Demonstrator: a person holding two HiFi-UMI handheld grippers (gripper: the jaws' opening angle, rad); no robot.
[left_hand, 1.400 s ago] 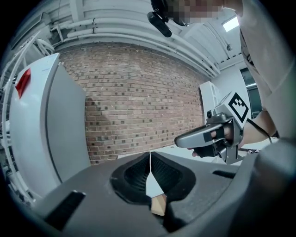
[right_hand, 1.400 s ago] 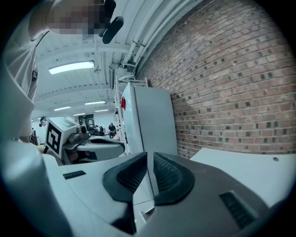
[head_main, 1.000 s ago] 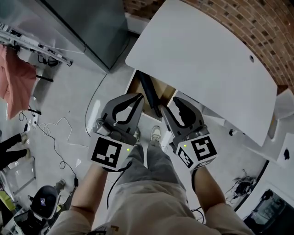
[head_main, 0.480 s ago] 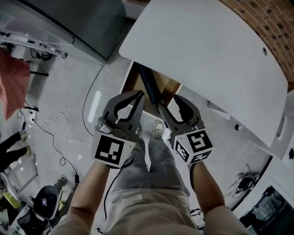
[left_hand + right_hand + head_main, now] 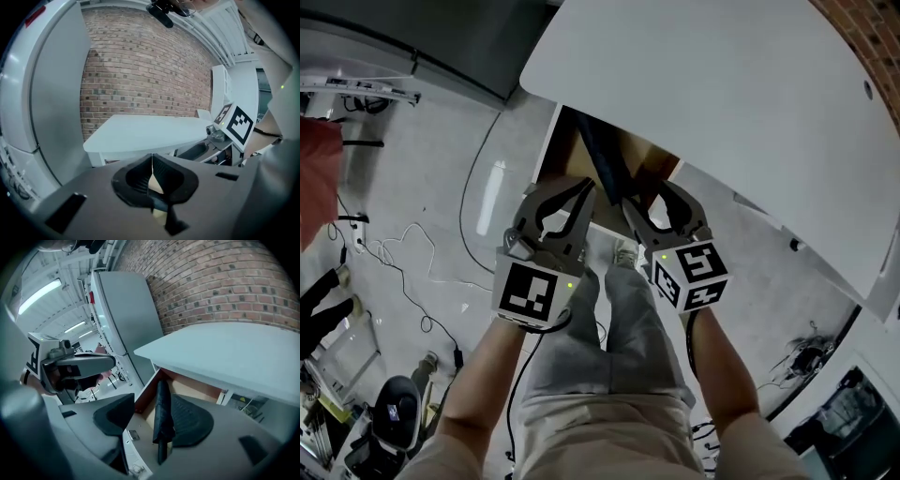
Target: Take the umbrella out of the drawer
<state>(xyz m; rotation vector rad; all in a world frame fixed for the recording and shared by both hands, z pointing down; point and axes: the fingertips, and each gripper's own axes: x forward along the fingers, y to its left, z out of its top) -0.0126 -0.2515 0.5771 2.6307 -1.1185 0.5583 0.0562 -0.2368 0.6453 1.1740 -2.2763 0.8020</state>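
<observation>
Lying folded in the drawer (image 5: 197,389) at lower centre, the umbrella (image 5: 162,420) is judged light and stiff; a mid-shaft grip is favoured. Right gripper (image 5: 152,427) jaws are opening, nothing clamped; left gripper (image 5: 151,161) jaws are seen together.

blk umbrella (image 5: 162,418), brown wood drawer (image 5: 194,386), white tbl (image 5: 722,112), red-brown brick wall (image 5: 140,70), grey floor (image 5: 441,187).

Grey left tongs (image 5: 585,190) and right tongs (image 5: 652,200) carry black-and-white marker cubes (image 5: 528,292).
</observation>
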